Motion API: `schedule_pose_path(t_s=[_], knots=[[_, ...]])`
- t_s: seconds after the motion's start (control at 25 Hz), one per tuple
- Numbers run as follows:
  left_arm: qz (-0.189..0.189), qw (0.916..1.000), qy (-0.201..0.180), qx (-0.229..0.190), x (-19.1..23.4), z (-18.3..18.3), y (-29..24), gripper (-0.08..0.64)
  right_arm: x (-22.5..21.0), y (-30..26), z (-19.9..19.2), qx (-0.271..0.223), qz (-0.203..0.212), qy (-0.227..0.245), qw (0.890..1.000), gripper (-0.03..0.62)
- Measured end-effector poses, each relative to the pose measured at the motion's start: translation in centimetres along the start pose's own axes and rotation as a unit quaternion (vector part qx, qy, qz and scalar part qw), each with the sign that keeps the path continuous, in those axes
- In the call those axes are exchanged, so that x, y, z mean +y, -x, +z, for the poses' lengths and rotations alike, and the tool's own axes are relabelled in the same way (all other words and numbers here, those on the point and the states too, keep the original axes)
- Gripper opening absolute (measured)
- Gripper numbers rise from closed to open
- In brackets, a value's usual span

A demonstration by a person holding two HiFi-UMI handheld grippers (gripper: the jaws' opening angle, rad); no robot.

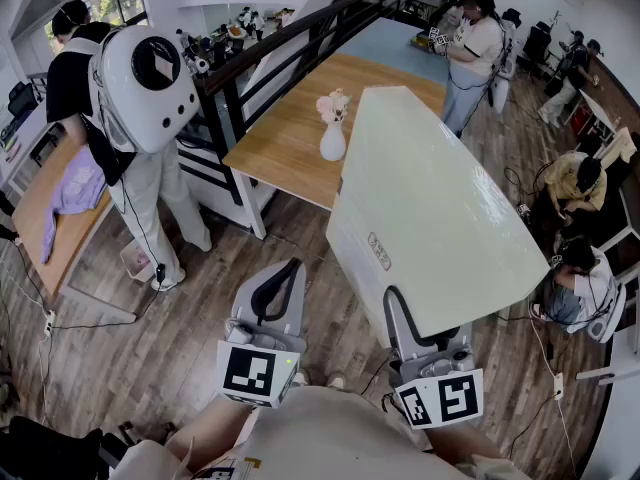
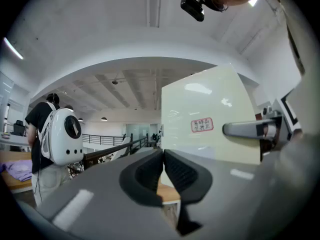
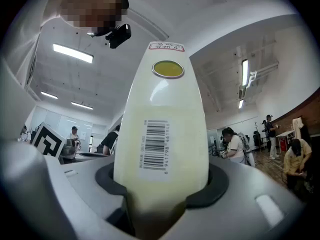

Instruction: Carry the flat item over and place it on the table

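A large pale cream flat board [image 1: 425, 203] is held edge-on in front of me, tilted away over the floor. My right gripper [image 1: 412, 320] is shut on its near edge. In the right gripper view the board [image 3: 162, 109] fills the middle, barcode facing me, clamped between the dark pads of my right gripper [image 3: 162, 186]. My left gripper [image 1: 283, 276] hangs beside the board on the left, shut with nothing in it. Its pads meet in the left gripper view [image 2: 163, 168], where the board [image 2: 200, 114] stands to the right. Ahead is the wooden table [image 1: 285, 143].
A white vase with pink flowers [image 1: 333, 133] stands on the wooden table near the board's far end. A person with a white backpack [image 1: 145, 83] stands at left by a table with a purple cloth [image 1: 75, 193]. A dark railing [image 1: 280, 43] runs behind. Seated people [image 1: 575, 183] are at right.
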State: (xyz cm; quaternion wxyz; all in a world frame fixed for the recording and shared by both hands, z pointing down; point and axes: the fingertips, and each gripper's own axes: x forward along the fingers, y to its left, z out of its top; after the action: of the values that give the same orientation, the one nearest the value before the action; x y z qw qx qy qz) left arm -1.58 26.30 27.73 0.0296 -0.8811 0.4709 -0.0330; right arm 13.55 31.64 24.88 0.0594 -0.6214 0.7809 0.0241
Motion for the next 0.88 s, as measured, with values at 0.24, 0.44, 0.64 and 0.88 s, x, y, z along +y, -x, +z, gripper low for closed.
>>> schedule_pose_path(t_s=[0.24,0.44,0.64,0.88], knots=[[0.000,1.0000,-0.001,-0.005,-0.2,0.0,-0.3,0.005,-0.1,0.1,-0.3,0.002,0.003,-0.001,1.000,0.287],[0.003,1.0000,0.000,0.000,-0.3,-0.5,-0.4,0.005,-0.8,0.2,-0.5,0.004,0.007,-0.025,1.000,0.288],[0.001,1.0000,-0.001,0.003,-1.4,-0.7,-0.9,0.005,-1.6,0.4,-1.1,0.012,0.013,-0.029,0.999,0.290],[0.006,0.9999,0.001,0.015,-2.8,-1.0,-1.8,0.005,-2.4,0.6,-1.9,0.023,0.025,-0.041,0.999,0.290]])
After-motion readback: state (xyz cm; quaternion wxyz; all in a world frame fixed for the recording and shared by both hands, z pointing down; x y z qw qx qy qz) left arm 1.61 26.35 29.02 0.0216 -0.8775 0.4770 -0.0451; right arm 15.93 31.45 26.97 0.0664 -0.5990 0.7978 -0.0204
